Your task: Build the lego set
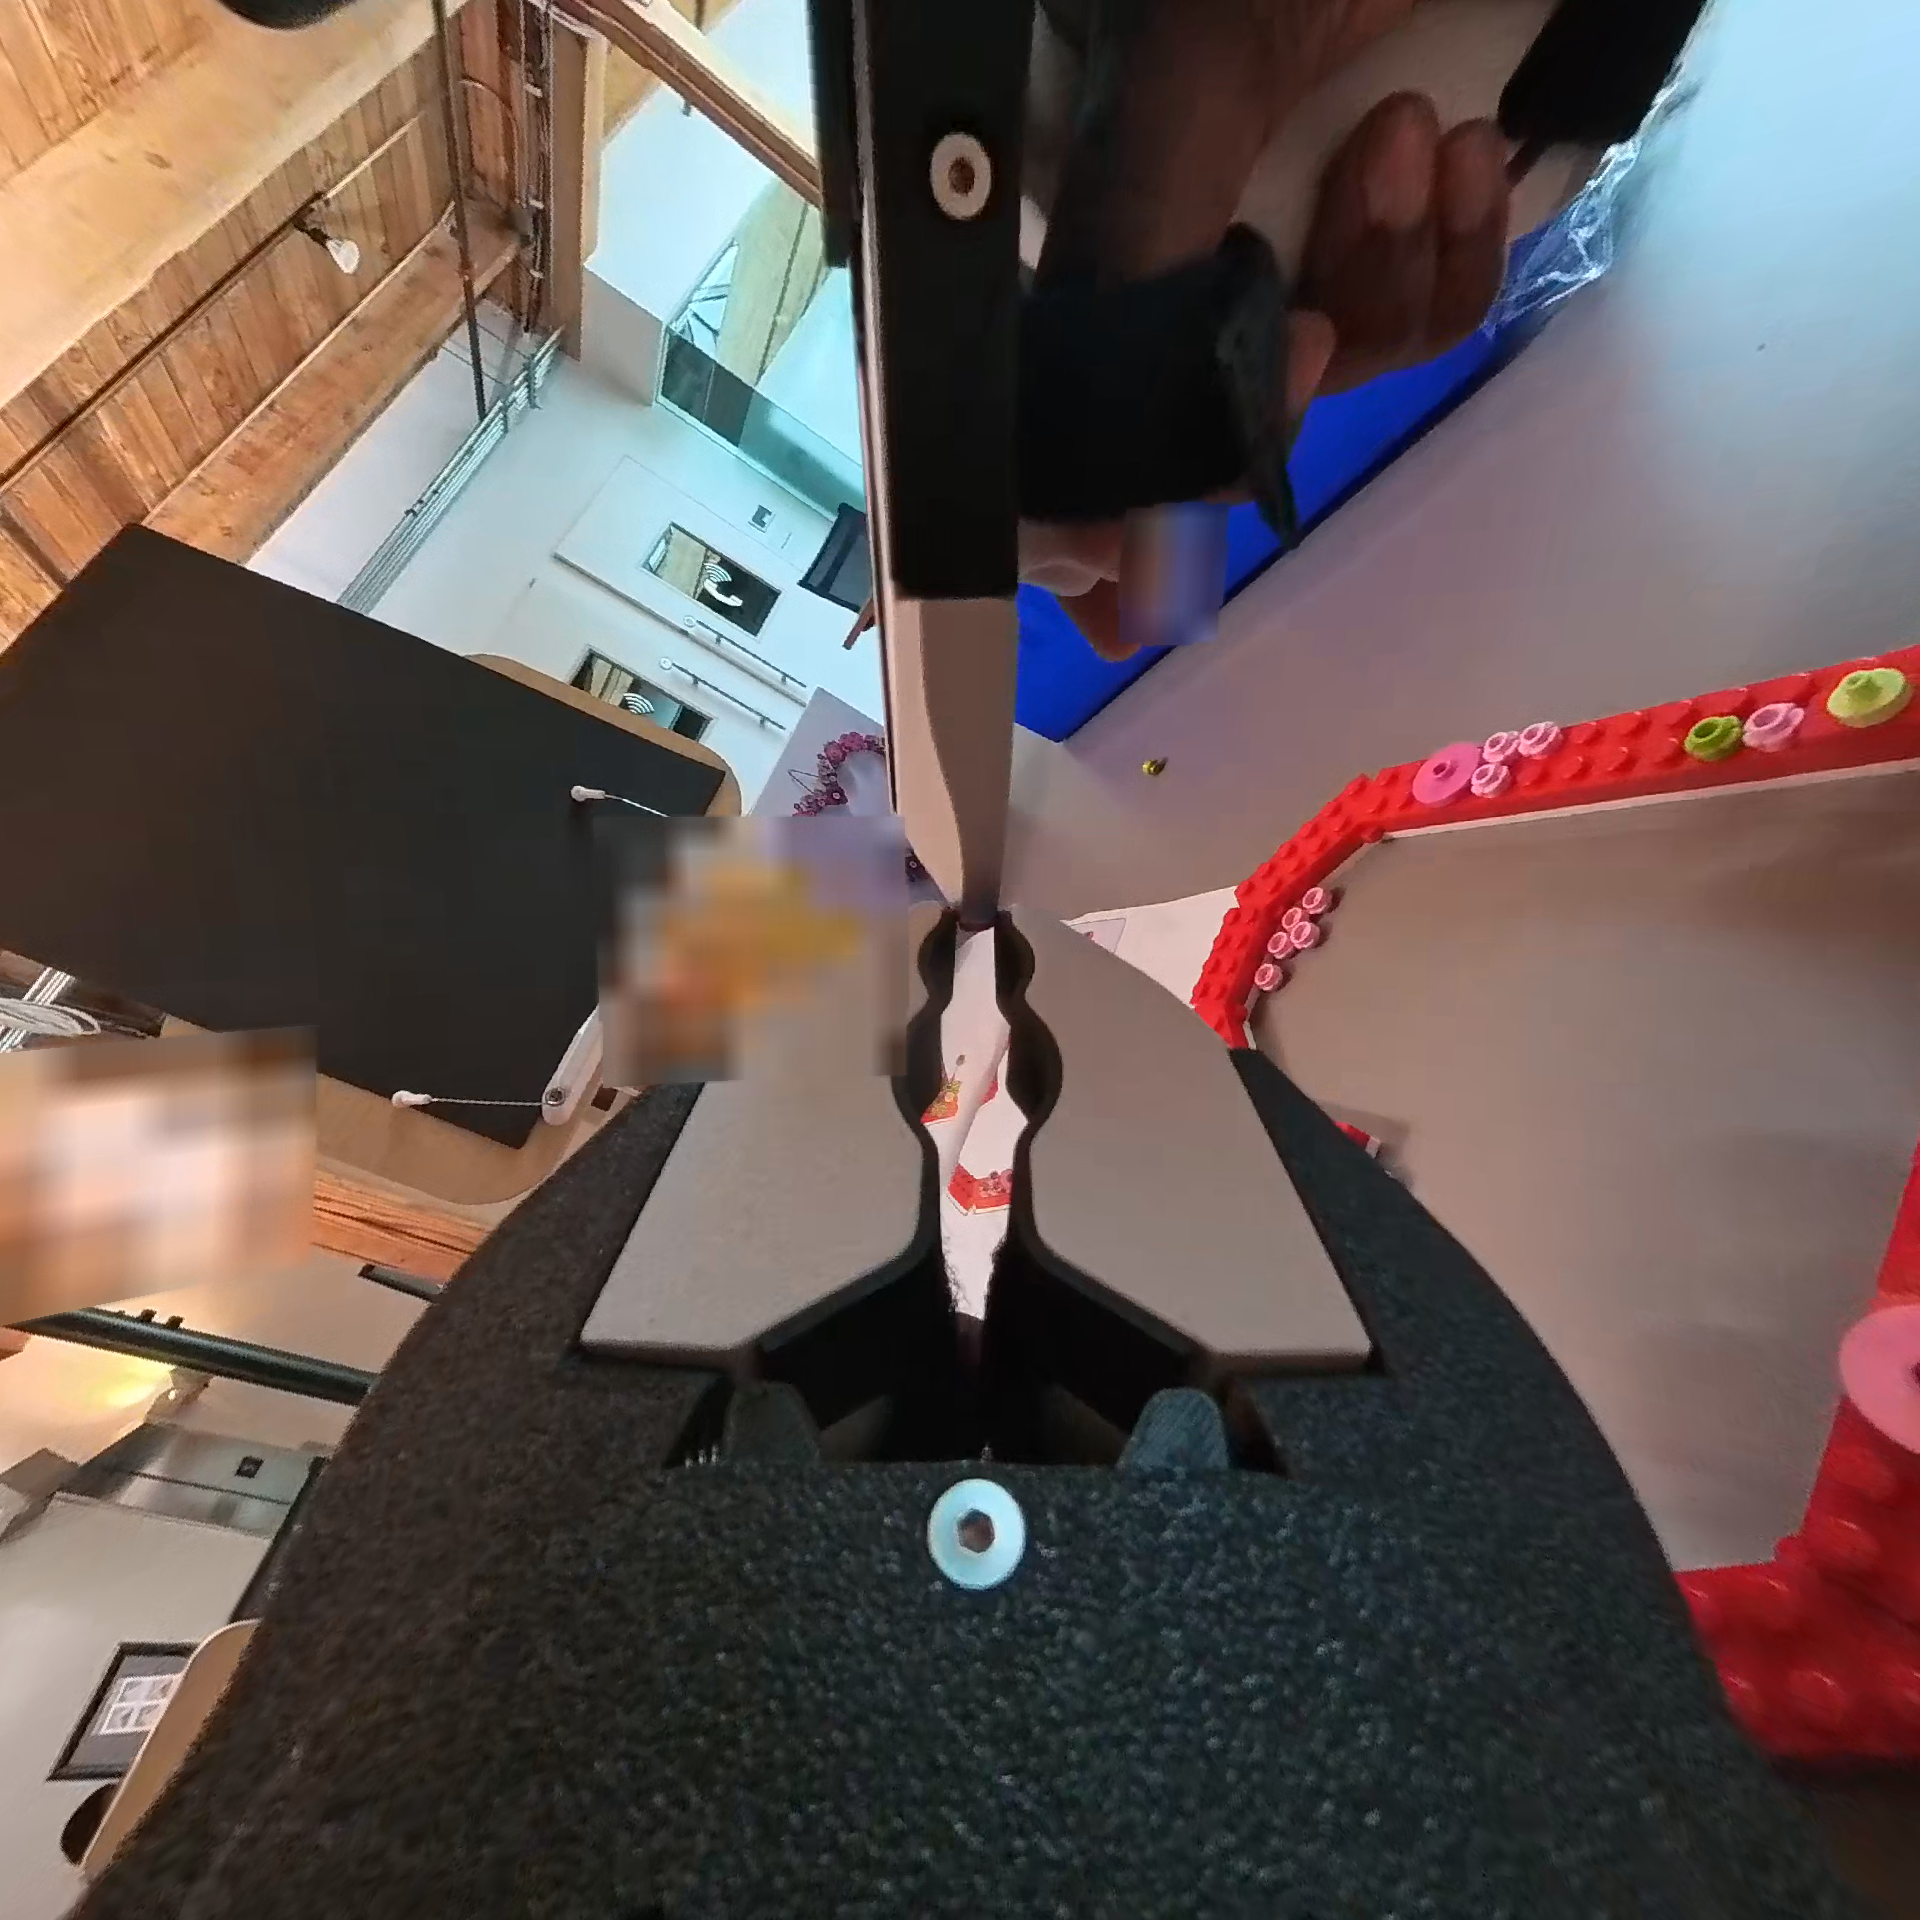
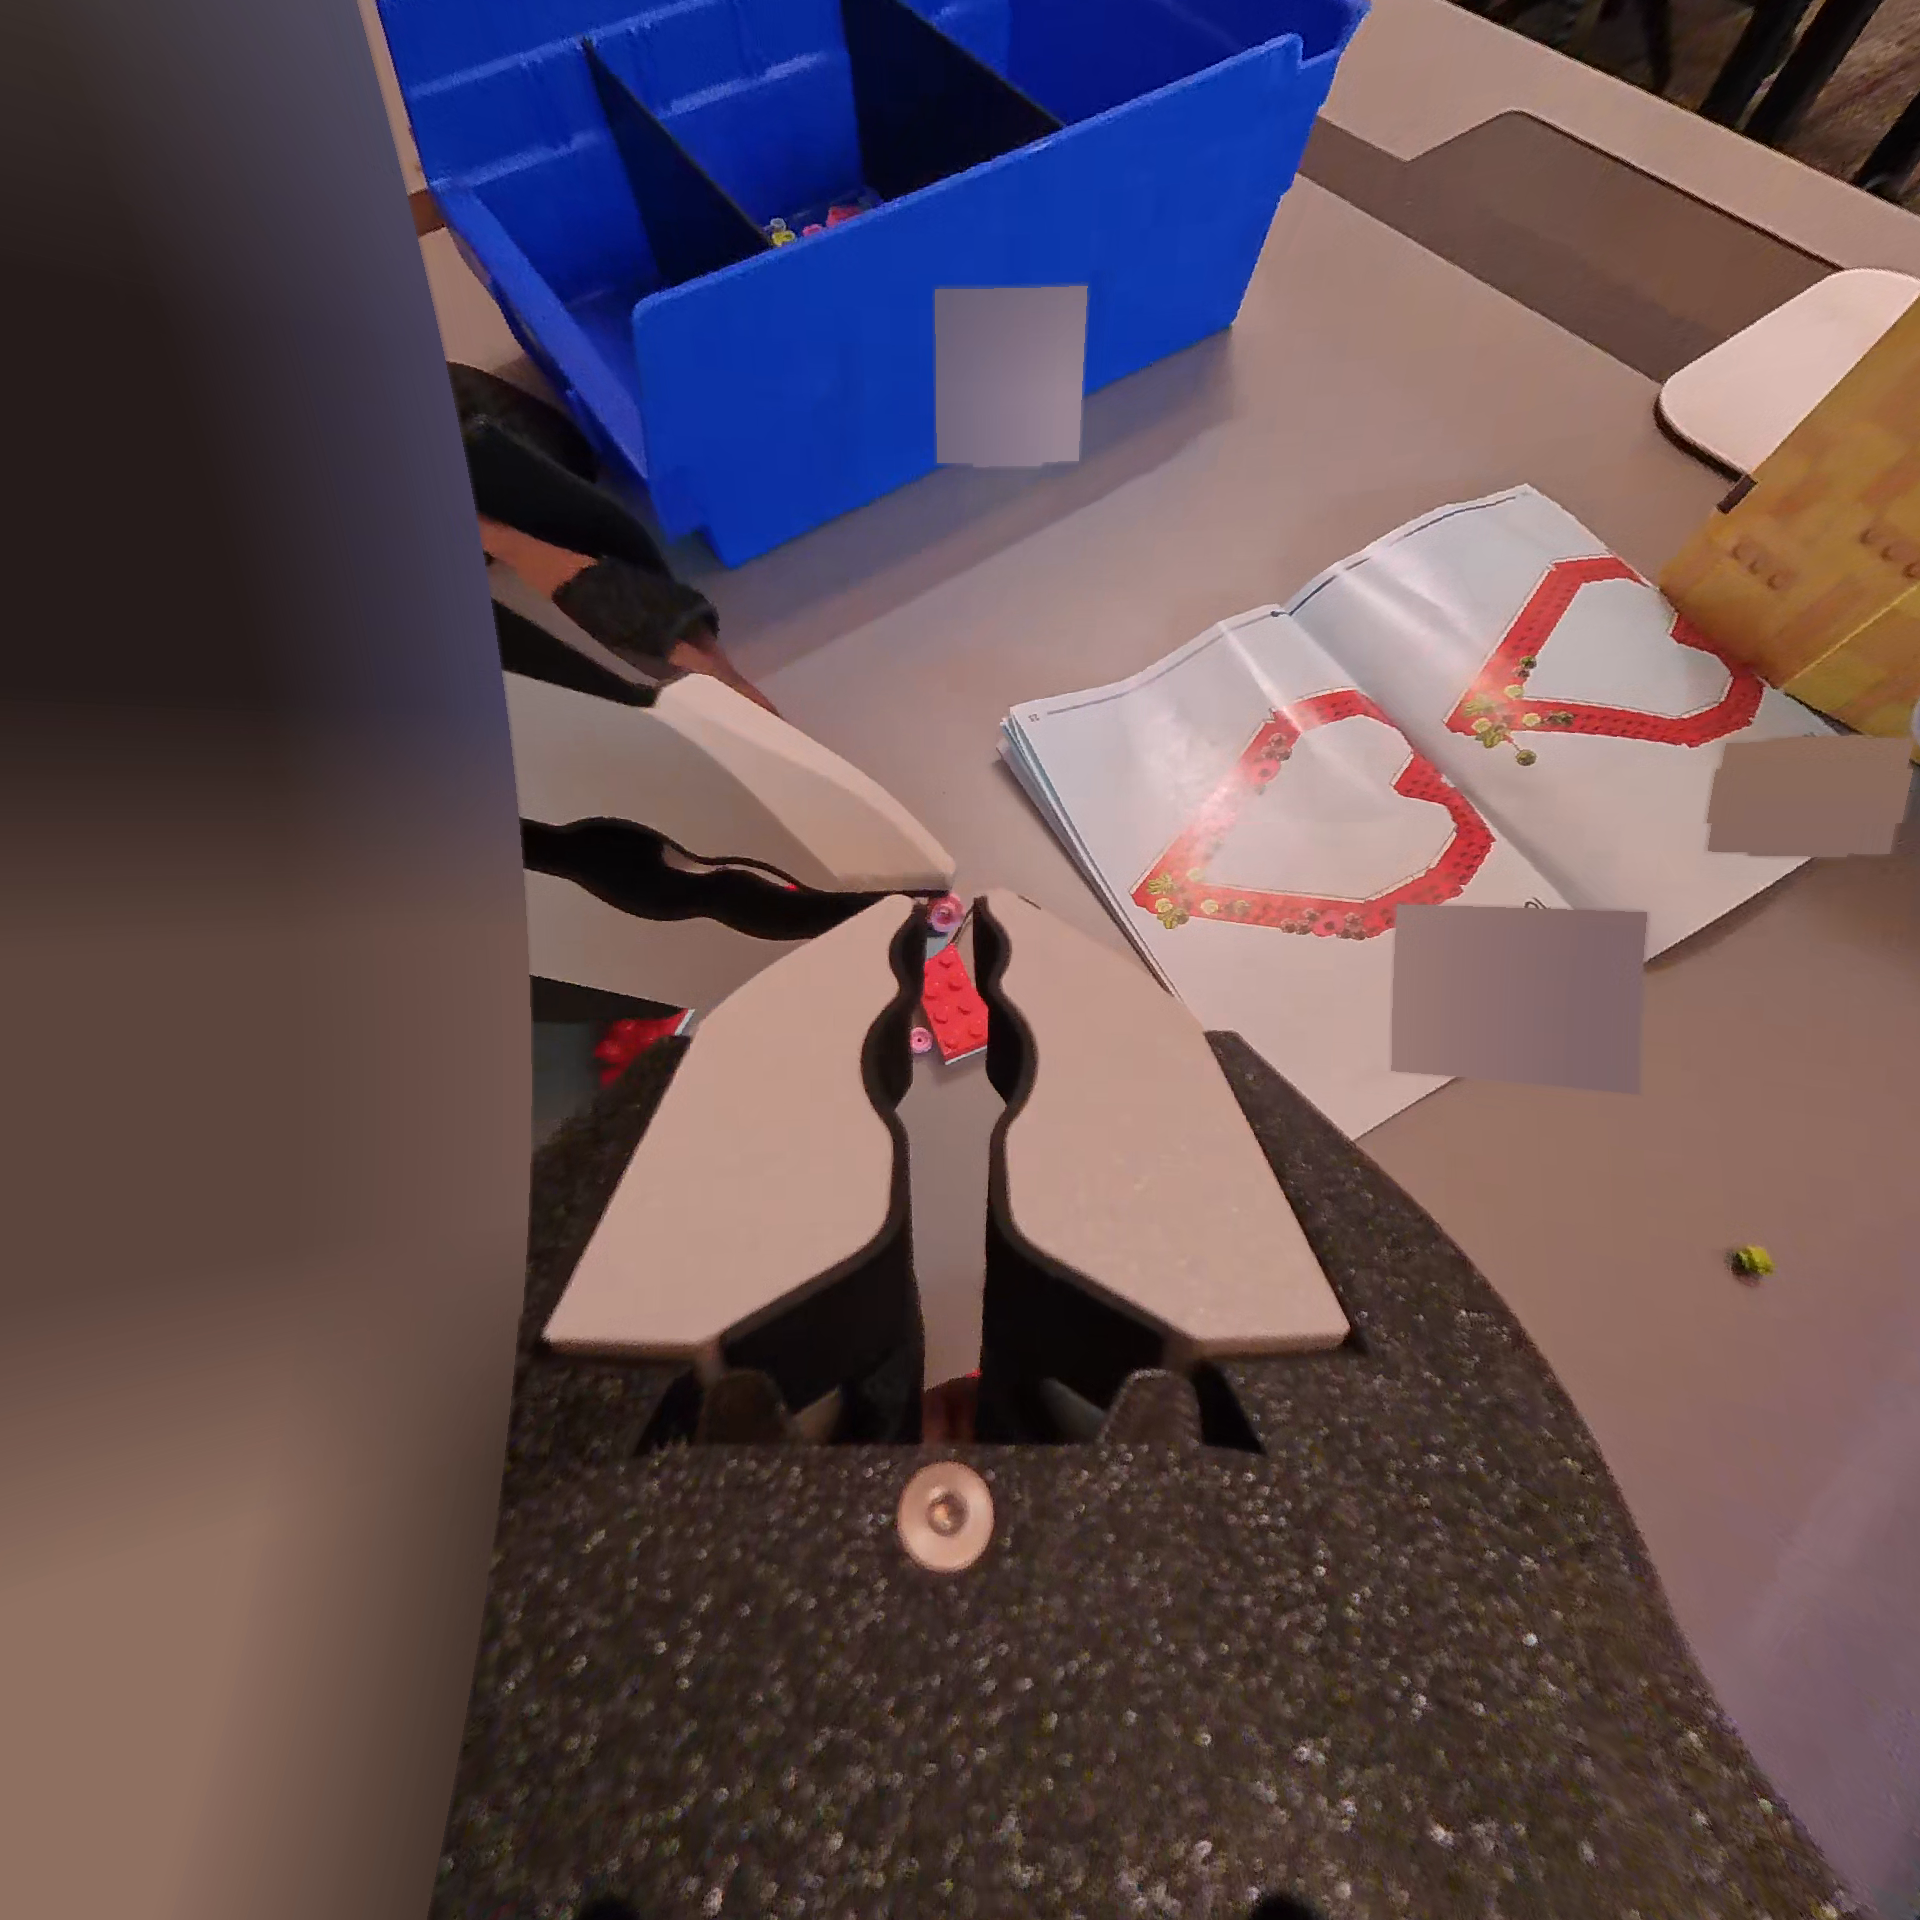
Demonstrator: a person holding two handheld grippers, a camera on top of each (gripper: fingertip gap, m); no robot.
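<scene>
A red heart-shaped lego frame point(image 1: 1309, 831) lies on the grey table, with pink flower studs point(image 1: 1294, 935) and lime pieces point(image 1: 1714, 736) on it. My left gripper point(image 1: 977, 916) is shut on a small pink flower piece point(image 2: 943, 914) at its tips. My right gripper point(image 2: 951, 904) meets it tip to tip, jaws a narrow gap apart around the same piece, above a red part of the frame point(image 2: 951, 1003). In the left wrist view the right gripper comes down from above, edge on. In the right wrist view the left gripper point(image 2: 935, 885) comes in from the left.
A blue divided bin point(image 2: 831, 395) with small pieces stands behind. An open instruction booklet point(image 2: 1351, 790) lies to the right, with a yellow box point(image 2: 1818, 582) on its far corner. A loose lime piece point(image 2: 1753, 1260) lies on the table. A hand point(image 1: 1392, 208) holds the right gripper.
</scene>
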